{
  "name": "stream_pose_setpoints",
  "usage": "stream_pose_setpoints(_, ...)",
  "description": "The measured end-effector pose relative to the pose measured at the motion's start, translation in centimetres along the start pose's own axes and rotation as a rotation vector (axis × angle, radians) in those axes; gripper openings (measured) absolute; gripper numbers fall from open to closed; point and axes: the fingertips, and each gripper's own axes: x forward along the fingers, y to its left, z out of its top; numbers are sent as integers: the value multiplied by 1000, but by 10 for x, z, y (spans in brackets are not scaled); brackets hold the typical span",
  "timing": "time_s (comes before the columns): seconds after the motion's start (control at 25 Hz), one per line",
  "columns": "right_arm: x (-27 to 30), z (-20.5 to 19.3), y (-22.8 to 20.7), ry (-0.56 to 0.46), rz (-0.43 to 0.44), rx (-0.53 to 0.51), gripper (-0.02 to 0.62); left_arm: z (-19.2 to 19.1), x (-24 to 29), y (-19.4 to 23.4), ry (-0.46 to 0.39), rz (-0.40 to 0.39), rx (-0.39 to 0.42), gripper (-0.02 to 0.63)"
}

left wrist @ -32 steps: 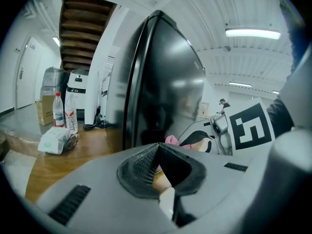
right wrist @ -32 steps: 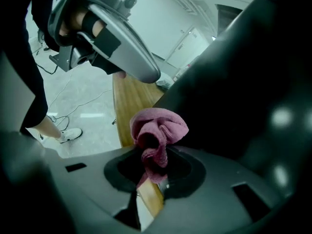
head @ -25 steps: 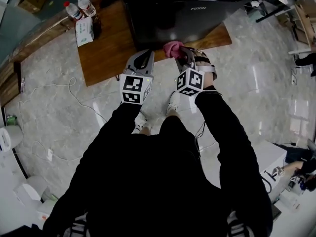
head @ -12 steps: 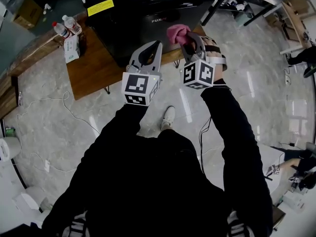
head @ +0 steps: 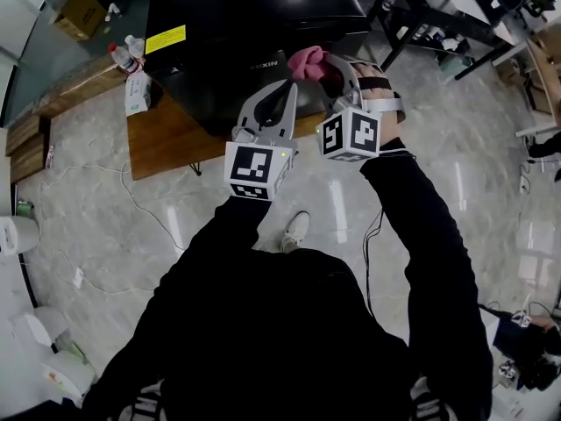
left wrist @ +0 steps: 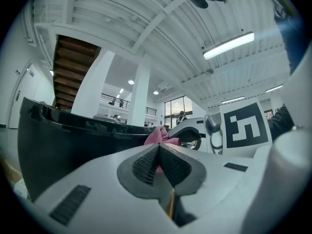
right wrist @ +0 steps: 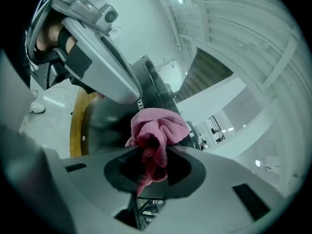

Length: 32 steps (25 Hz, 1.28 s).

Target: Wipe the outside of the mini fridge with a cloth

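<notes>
Cloth (head: 308, 60) perhaps against fridge (head: 250, 16) front

Right gripper: jaws closed on cloth, fridge ahead.
The right gripper (right wrist: 148, 156) has its jaws clamped on a bunched pink cloth (right wrist: 160, 126), whose bulk protrudes beyond the tips against the black mini fridge (right wrist: 105, 123). The left gripper (right wrist: 97, 57) shows at upper left. A wooden board (right wrist: 78, 117) lies under the fridge.

cloth (head: 308, 60) pink; mini fridge (head: 250, 16) glossy black, yellow label (head: 166, 39); floor (head: 465, 191) grey marbled; sleeves (head: 425, 235) black
</notes>
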Motion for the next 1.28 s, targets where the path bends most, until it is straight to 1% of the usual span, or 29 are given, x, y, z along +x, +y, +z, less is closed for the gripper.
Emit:
stream_pose_setpoints(0.12, 6, -1, 1, -27, 18, -30, 92, -3, 6, 2, 1, 43, 8, 6)
stream_pose_setpoints(0.28, 9, -5, 9, -51, 25, -92, 92, -14, 9, 3, 10, 80, 21, 6)
stream_pose_setpoints(0.4, 15, -6, 20, -76, 46, -111, 91, -24, 11, 8, 22, 104, 31, 6)
stream_pose_setpoints(0.52, 21, -14, 39, -75, 87, -122, 91, -43, 13, 10, 47, 127, 22, 6)
stream_pose_setpoints(0.68, 36, -30, 71, -45, 150, -124, 91, -78, 14, 13, 106, 139, 0, 6)
stream_pose_setpoints(0.92, 56, -59, 132, 5, 281, -108, 91, -144, 16, 16, 223, 142, -42, 6)
stream_pose_setpoints(1.08, 74, -80, 168, 40, 338, -106, 91, -184, 21, 20, 290, 133, -47, 6)
stream_pose_setpoints(1.28, 92, -94, 213, 85, 424, -80, 91, -232, 21, 30, 371, 135, -71, 6)
